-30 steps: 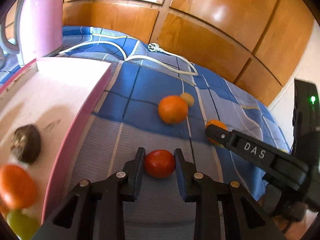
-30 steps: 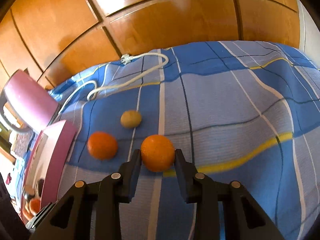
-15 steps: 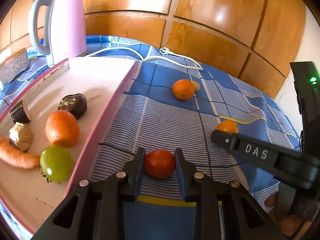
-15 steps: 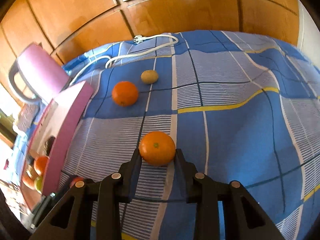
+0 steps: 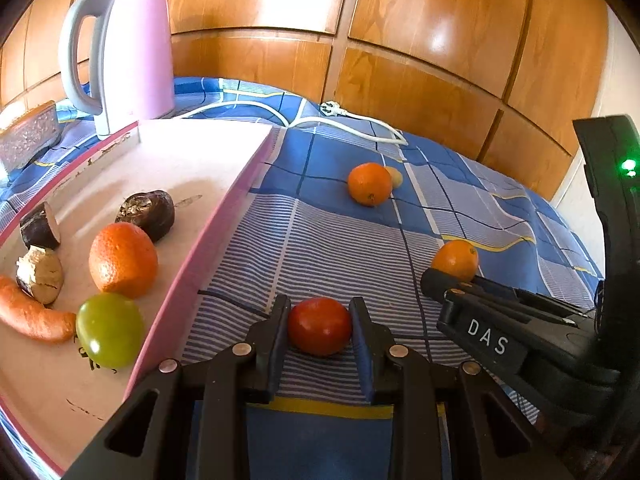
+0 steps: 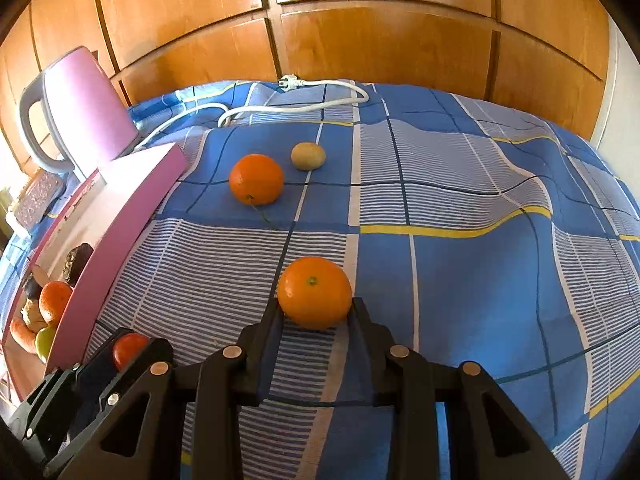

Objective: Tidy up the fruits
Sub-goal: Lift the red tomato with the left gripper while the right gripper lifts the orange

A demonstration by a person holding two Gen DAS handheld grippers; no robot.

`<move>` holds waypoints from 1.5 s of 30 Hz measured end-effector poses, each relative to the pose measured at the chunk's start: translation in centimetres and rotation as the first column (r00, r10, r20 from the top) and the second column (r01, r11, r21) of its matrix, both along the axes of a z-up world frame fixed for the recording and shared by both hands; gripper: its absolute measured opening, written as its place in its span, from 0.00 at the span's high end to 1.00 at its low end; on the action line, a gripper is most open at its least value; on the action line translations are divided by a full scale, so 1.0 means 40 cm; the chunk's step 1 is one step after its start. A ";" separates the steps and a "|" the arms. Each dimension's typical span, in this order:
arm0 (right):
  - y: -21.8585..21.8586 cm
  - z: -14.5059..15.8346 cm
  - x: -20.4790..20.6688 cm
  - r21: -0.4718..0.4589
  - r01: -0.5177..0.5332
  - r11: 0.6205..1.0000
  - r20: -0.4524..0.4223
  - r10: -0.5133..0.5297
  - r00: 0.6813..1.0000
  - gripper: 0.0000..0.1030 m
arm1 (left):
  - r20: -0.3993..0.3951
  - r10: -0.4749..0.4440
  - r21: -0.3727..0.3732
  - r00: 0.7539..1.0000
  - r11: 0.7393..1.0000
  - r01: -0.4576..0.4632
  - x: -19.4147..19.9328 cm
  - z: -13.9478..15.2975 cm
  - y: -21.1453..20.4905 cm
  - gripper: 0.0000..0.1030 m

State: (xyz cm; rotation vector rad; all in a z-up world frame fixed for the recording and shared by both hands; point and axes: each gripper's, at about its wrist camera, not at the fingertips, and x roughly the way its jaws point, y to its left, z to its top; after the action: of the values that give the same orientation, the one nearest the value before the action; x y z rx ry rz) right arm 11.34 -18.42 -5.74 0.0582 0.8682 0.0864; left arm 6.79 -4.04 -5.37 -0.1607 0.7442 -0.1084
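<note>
My left gripper [image 5: 319,328] is shut on a red tomato [image 5: 319,331] and holds it above the blue checked cloth, just right of the pink-rimmed tray [image 5: 224,216]. The tray holds an orange [image 5: 122,265], a green fruit [image 5: 109,330], a carrot [image 5: 28,312] and dark brown pieces [image 5: 150,214]. My right gripper [image 6: 314,312] is shut on an orange [image 6: 315,292]; it also shows in the left wrist view [image 5: 456,260]. A second orange [image 6: 256,179] and a small brownish fruit [image 6: 307,156] lie on the cloth farther back.
A pink kettle [image 5: 124,52] stands behind the tray, with its white cord and plug [image 5: 352,116] lying across the cloth. Wooden panels [image 6: 360,40] close off the back. A patterned box [image 5: 28,136] sits at the far left.
Both grippers have pulled back and risen with their fruits held. The tray and its contents have come into fuller view on the left.
</note>
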 end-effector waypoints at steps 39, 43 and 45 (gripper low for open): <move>0.014 0.021 -0.003 0.044 -0.037 0.998 0.040 0.035 0.999 0.69 | 0.017 0.007 0.014 1.000 1.000 -0.007 -0.017 0.018 0.003 0.72; 0.015 0.037 -0.019 0.050 -0.045 0.998 0.067 0.041 0.997 0.69 | 0.057 0.012 0.017 0.998 1.000 -0.013 -0.037 0.042 0.007 0.72; 0.012 0.045 -0.025 0.064 -0.047 0.997 0.080 0.042 0.996 0.69 | 0.083 0.019 0.027 0.996 0.999 -0.021 -0.048 0.056 0.008 0.72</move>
State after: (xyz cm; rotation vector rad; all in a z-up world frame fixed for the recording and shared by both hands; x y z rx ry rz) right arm 10.33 -17.94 -3.94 0.0967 0.7883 0.1581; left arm 4.88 -3.70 -3.13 -0.1360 0.6614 -0.0853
